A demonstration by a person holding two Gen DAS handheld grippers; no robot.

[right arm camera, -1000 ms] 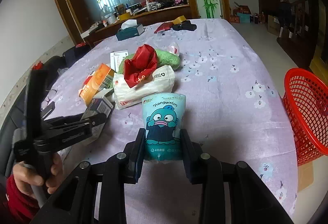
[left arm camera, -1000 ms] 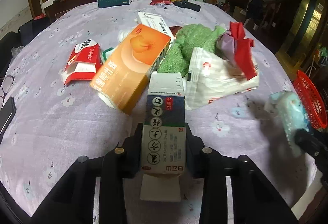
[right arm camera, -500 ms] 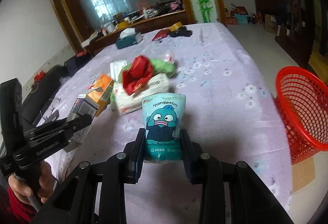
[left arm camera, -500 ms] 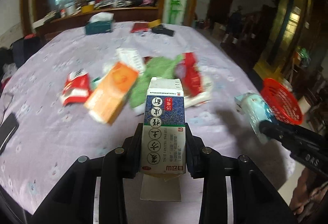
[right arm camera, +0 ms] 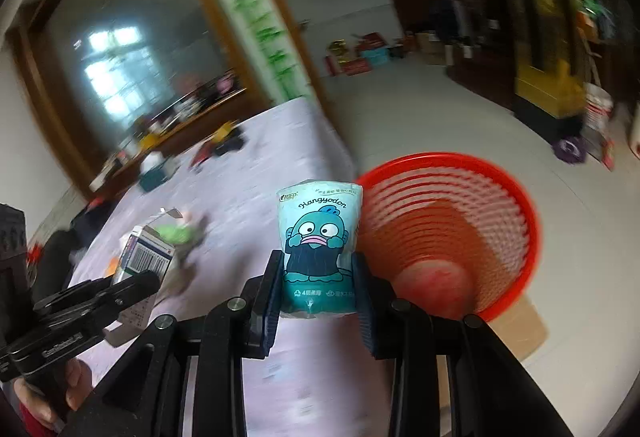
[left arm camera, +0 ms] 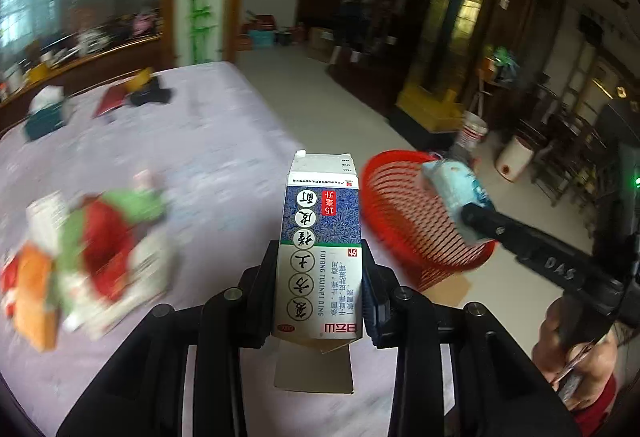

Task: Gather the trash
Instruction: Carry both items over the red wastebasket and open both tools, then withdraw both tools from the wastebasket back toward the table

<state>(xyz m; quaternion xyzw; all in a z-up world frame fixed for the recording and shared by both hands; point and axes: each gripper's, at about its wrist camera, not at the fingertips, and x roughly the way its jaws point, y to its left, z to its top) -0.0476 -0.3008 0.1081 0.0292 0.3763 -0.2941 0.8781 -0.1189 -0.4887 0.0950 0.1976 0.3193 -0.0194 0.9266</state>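
Observation:
My left gripper (left arm camera: 320,289) is shut on a blue-and-white medicine box (left arm camera: 322,233) and holds it above the table's right edge. My right gripper (right arm camera: 318,293) is shut on a teal cartoon tissue pack (right arm camera: 319,241), held over the table edge beside the red mesh basket (right arm camera: 448,233). The basket stands on the floor, also seen in the left wrist view (left arm camera: 416,221), where the tissue pack (left arm camera: 456,189) hovers over its rim. The medicine box (right arm camera: 146,257) and left gripper (right arm camera: 120,293) show at lower left of the right wrist view.
A blurred pile of trash (left arm camera: 88,249) with red, green and orange items lies on the purple tablecloth (left arm camera: 200,157) at left. A tissue box (left arm camera: 42,117) and dark items sit at the far end. Buckets (left arm camera: 516,157) and furniture stand on the floor beyond the basket.
Both grippers have swung right, away from the trash pile, toward the red basket, each still holding its item. The tissue pack has moved from over the table to beside the basket's rim.

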